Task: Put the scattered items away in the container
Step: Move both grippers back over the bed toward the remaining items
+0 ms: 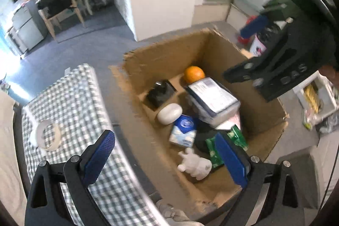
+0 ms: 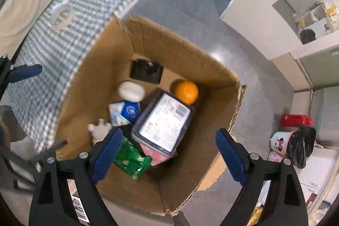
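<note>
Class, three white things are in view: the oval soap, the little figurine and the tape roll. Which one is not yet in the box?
The tape roll: it lies on the checked cloth, while the soap and figurine are inside the cardboard box.

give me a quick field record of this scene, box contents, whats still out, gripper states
container: cardboard box, open top, beside the checkered table
in box: orange, white soap bar, blue tissue pack, large labelled packet, green packet, white figurine, black item
still out: tape roll on the table
left gripper: open, empty
right gripper: open, empty, above the box
</note>
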A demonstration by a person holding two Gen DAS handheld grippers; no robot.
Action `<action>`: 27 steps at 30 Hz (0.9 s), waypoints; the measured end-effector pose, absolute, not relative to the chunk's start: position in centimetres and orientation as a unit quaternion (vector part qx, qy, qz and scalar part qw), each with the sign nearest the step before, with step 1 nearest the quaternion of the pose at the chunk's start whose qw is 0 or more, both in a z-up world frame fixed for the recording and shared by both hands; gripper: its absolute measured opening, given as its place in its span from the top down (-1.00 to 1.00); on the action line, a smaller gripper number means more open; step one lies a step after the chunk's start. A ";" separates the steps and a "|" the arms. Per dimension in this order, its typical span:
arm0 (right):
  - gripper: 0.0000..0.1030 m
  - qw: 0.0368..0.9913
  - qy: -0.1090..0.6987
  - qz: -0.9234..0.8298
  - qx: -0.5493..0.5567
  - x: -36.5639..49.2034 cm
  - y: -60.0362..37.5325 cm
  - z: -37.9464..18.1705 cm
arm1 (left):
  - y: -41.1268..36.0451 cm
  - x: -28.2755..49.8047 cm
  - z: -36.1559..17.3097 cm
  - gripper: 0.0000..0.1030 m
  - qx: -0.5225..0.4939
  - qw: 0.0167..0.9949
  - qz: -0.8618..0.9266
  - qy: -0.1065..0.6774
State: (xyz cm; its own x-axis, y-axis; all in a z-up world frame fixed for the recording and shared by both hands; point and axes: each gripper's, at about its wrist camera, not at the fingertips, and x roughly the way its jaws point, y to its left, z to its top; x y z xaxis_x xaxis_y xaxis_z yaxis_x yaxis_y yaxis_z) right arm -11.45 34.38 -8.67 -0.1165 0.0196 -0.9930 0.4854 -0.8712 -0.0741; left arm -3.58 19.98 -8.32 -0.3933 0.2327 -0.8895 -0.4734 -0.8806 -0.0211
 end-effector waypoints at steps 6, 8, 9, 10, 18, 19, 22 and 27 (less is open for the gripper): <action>-0.74 0.215 0.231 -0.731 0.605 -12.9 28.3 -4.1 | 10.1 -6.1 -5.9 -0.90 -0.507 0.130 0.850 0.060; -0.74 0.241 0.230 -0.735 0.590 -13.5 25.5 -3.1 | 6.2 -7.0 -5.9 -0.90 -0.507 0.097 0.854 0.060; -0.74 0.257 0.228 -0.737 0.583 -13.8 23.8 -2.8 | 3.9 -7.5 -6.2 -0.90 -0.507 0.078 0.856 0.063; -0.74 0.273 0.224 -0.737 0.577 -14.2 22.1 -2.6 | 1.9 -8.0 -6.5 -0.90 -0.510 0.063 0.855 0.064; -0.74 0.327 0.150 -0.727 0.584 -16.8 9.8 -8.2 | -10.5 -12.0 -12.3 -0.90 -0.543 -0.015 0.838 0.060; -0.74 0.330 0.132 -0.726 0.589 -16.8 8.7 -9.2 | -11.3 -12.5 -13.1 -0.90 -0.546 -0.017 0.835 0.065; -0.74 0.328 0.088 -0.734 0.588 -16.0 5.8 -11.7 | -13.1 -14.8 -14.9 -0.90 -0.555 -0.016 0.828 0.078; -0.74 0.271 0.160 -0.785 0.533 -12.5 1.4 -14.8 | -15.4 -19.9 -16.8 -0.90 -0.566 0.007 0.823 0.056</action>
